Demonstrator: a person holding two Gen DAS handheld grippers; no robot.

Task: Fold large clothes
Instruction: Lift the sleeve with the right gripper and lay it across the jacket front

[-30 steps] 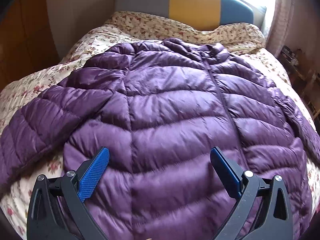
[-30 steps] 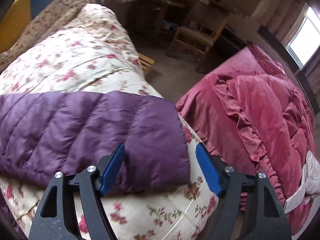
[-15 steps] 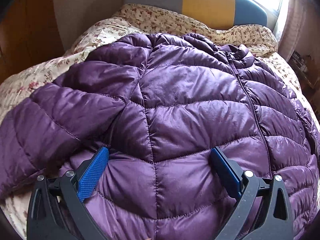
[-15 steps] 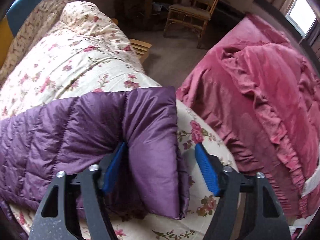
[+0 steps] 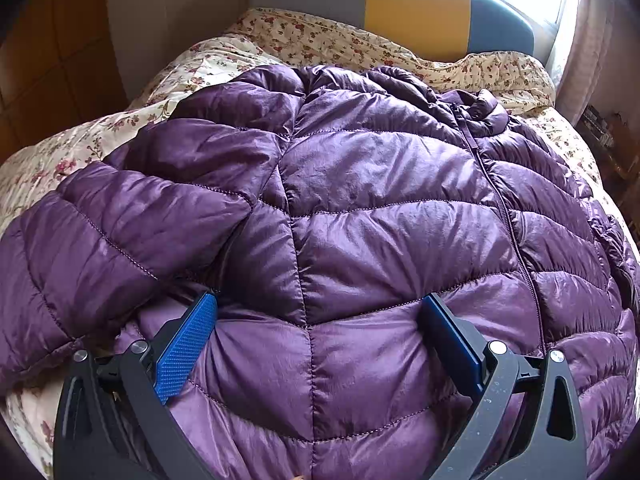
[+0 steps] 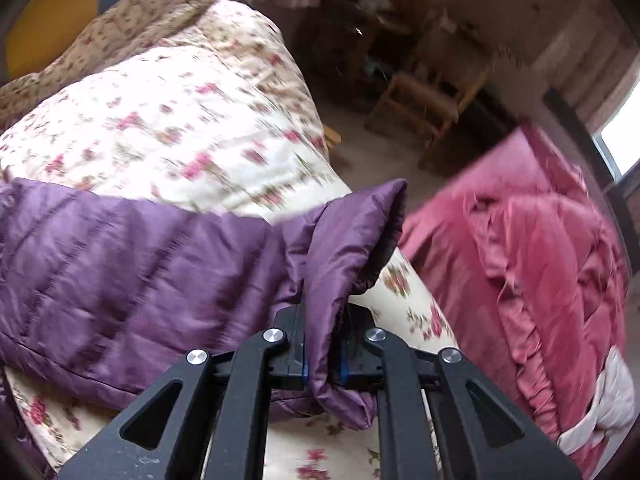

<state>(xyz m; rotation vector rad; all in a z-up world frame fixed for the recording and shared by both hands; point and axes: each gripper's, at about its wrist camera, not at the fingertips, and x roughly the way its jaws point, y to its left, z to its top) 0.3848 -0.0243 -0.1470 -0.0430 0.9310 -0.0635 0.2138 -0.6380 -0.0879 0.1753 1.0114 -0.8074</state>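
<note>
A purple quilted down jacket (image 5: 380, 216) lies spread face up on a floral bedspread (image 5: 224, 60), zipper running down its right half. My left gripper (image 5: 316, 328) is open, its blue pads pressed against the jacket's lower front panel. One sleeve (image 5: 104, 240) lies out to the left. In the right wrist view the other sleeve (image 6: 140, 264) stretches across the bed. My right gripper (image 6: 322, 364) is shut on that sleeve's cuff (image 6: 348, 248), which stands bunched up between the jaws.
A padded grey, yellow and blue headboard (image 5: 408, 4) stands at the bed's far end. Beside the bed, a red quilt (image 6: 528, 264) covers a second bed. A wooden chair (image 6: 428, 108) stands on the floor beyond the gap.
My right gripper closed on the sleeve cuff and lifted it. My left gripper moved lower and closer onto the jacket's front, staying open.
</note>
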